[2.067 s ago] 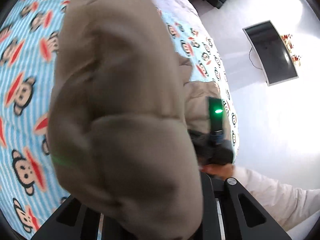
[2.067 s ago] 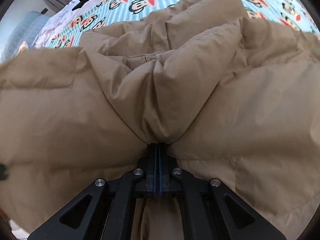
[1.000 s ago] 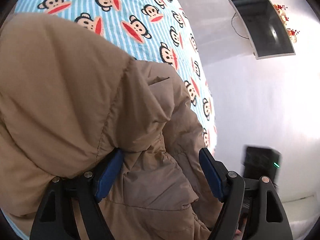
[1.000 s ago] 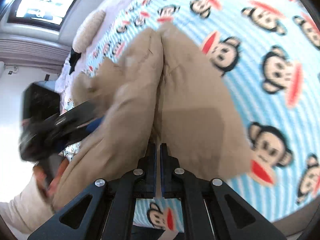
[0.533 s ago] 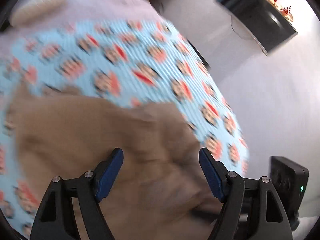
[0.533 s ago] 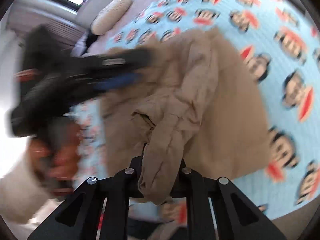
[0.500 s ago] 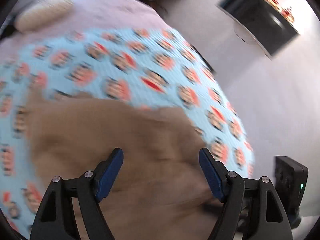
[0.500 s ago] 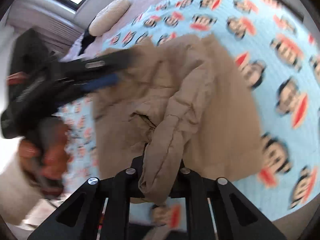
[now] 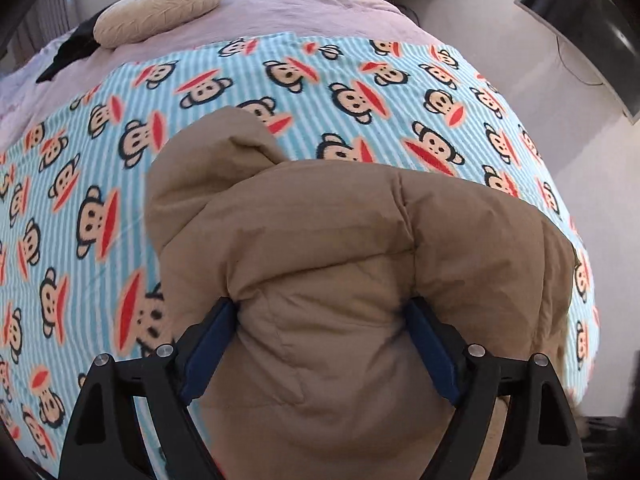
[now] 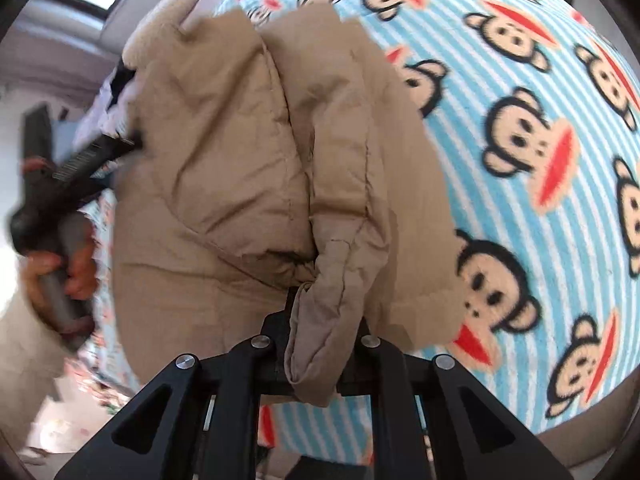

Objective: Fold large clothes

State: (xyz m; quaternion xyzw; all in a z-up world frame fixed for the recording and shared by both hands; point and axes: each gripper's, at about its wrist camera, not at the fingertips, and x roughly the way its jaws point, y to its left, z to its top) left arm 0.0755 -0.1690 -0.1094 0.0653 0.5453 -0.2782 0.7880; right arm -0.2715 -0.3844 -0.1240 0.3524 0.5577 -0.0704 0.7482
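A tan puffy jacket (image 9: 340, 232) lies bunched in a thick fold on the monkey-print blanket (image 9: 280, 80). My left gripper (image 9: 322, 344) points steeply down over its near end. Its jaws are opening, and a fat bulge of the jacket still fills the gap and swells over both blue pads (image 9: 212, 344). In the right wrist view the jacket (image 10: 224, 160) runs away from my right gripper (image 10: 322, 320). Those jaws are opening too, with a wad of a jacket edge between them that flops over and hides the fingertips. The left gripper (image 10: 80, 168) reaches in from the left, held by a hand (image 10: 60, 276).
The blanket (image 10: 540, 160) covers the near part of a bed. A cream pillow (image 9: 156, 12) and a black garment (image 9: 72, 56) lie at the bed's far end. A dark monitor (image 9: 588, 28) stands on the pale floor to the right.
The jacket has come down from the air onto the blanket as a folded bundle. My left gripper swung from above it to its near end. The right jaws have parted slightly.
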